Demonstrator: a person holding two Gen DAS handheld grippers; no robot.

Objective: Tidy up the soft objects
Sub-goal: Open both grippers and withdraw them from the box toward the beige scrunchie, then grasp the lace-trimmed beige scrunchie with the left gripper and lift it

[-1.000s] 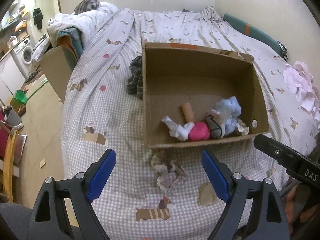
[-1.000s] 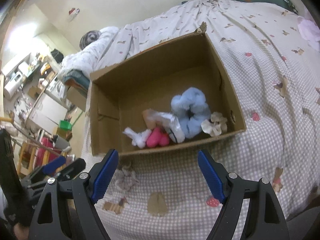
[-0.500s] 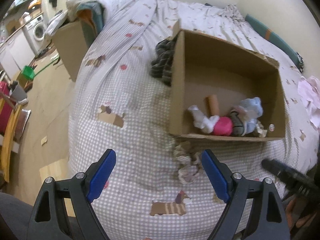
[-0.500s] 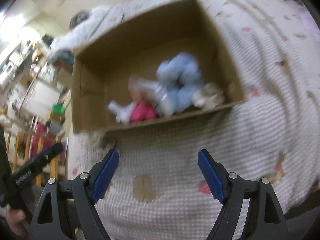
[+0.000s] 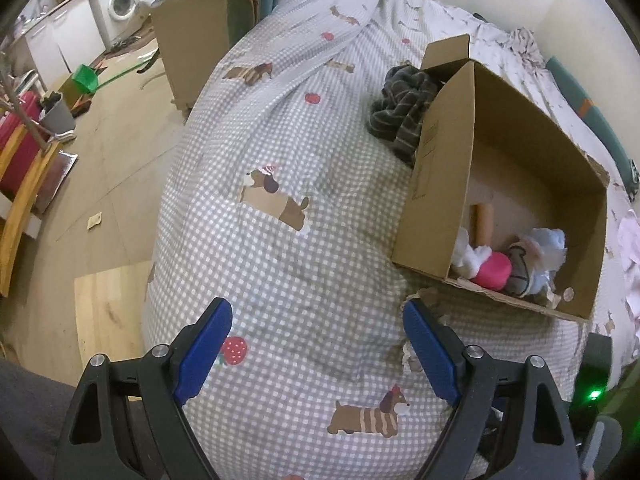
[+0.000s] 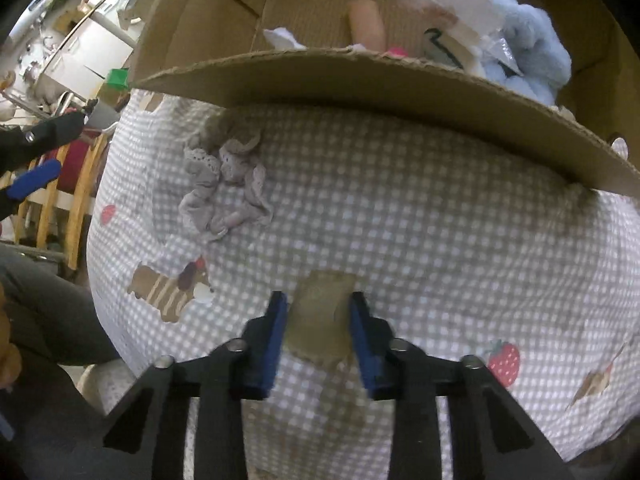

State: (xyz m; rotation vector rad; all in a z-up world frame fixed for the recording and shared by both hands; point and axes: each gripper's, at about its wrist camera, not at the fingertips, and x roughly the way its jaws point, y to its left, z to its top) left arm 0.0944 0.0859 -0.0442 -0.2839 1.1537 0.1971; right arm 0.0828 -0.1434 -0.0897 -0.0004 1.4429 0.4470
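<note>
A cardboard box (image 5: 444, 184) lies on the checked bed cover and holds a pink soft toy (image 5: 492, 271), a light blue plush (image 6: 528, 48), a white cloth (image 5: 470, 254) and a tan roll (image 5: 482, 222). A grey lace scrunchie (image 6: 226, 184) lies on the cover in front of the box. My right gripper (image 6: 319, 314) is low over the bed, its jaws narrowed on both sides of a flat olive-tan pad (image 6: 320, 320). My left gripper (image 5: 316, 332) is open and empty, to the left of the box.
A dark striped garment (image 5: 400, 112) lies on the bed behind the box's left wall. A second cardboard box (image 5: 192, 44) stands on the floor at the bed's far side. A washing machine (image 5: 120, 4), a green bin (image 5: 86, 80) and wooden furniture (image 5: 24, 200) stand to the left.
My right gripper dropped toward the bed and its jaws narrowed around the olive-tan pad. My left gripper swung left, away from the box, still open.
</note>
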